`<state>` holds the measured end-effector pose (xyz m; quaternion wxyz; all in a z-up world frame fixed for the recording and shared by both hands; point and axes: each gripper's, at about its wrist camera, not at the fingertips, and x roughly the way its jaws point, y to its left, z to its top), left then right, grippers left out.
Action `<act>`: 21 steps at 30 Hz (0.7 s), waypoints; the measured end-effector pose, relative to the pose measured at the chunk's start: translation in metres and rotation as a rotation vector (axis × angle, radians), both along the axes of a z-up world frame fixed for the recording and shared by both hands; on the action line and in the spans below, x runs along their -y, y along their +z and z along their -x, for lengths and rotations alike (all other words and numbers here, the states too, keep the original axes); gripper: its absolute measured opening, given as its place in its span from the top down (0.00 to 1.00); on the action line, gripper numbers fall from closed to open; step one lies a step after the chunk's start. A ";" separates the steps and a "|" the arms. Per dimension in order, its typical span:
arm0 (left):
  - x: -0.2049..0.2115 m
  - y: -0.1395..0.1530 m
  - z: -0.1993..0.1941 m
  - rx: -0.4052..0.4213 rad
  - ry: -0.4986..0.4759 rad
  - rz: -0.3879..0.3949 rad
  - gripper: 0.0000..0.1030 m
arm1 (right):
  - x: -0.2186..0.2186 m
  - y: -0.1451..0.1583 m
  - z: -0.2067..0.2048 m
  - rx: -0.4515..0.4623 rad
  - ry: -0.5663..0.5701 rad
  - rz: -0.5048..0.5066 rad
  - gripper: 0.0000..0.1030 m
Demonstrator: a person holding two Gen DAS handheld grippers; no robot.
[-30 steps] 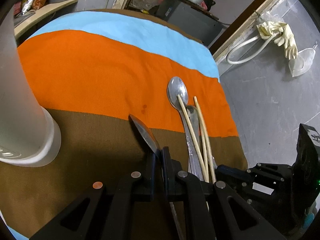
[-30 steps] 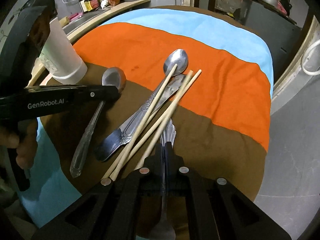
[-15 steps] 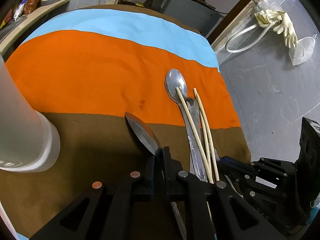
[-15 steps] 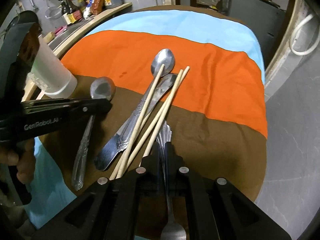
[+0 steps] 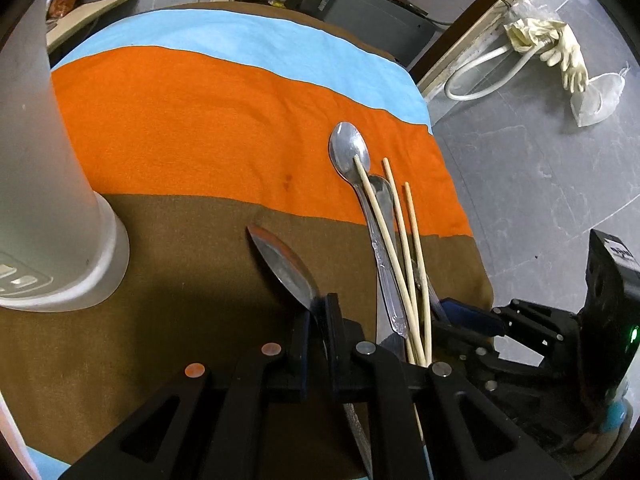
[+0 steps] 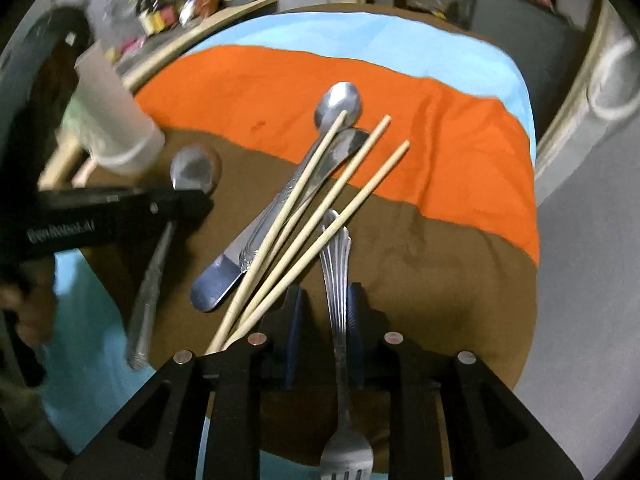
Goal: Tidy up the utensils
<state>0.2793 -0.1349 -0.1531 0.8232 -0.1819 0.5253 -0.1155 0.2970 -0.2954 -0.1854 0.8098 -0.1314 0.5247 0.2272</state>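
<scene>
Over striped cloth: left gripper clamping spoon.

A table under a striped cloth (blue, orange, brown bands) carries a white cylinder container, a spoon, a knife, three chopsticks crossing them, and a fork.

The left wrist camera sits low over the near brown edge of the table, close above the cloth, facing its far blue edge and the grey floor at right. The right wrist camera looks from the same near edge, slightly higher and blurred. Both share the chopsticks, far spoon and white cup.
</scene>
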 end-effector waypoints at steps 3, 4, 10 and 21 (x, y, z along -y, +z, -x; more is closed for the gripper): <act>0.000 0.001 0.000 -0.001 -0.005 -0.001 0.93 | -0.007 0.000 0.002 0.022 0.010 0.052 0.81; 0.000 0.001 0.000 -0.001 -0.006 -0.002 0.93 | -0.008 0.000 0.002 0.022 0.008 0.060 0.85; -0.001 0.004 0.008 0.009 -0.032 -0.009 0.95 | 0.013 0.006 -0.003 -0.027 -0.069 -0.009 0.92; -0.010 0.004 0.017 -0.005 -0.041 0.023 0.95 | 0.082 0.009 0.005 -0.171 -0.346 -0.405 0.92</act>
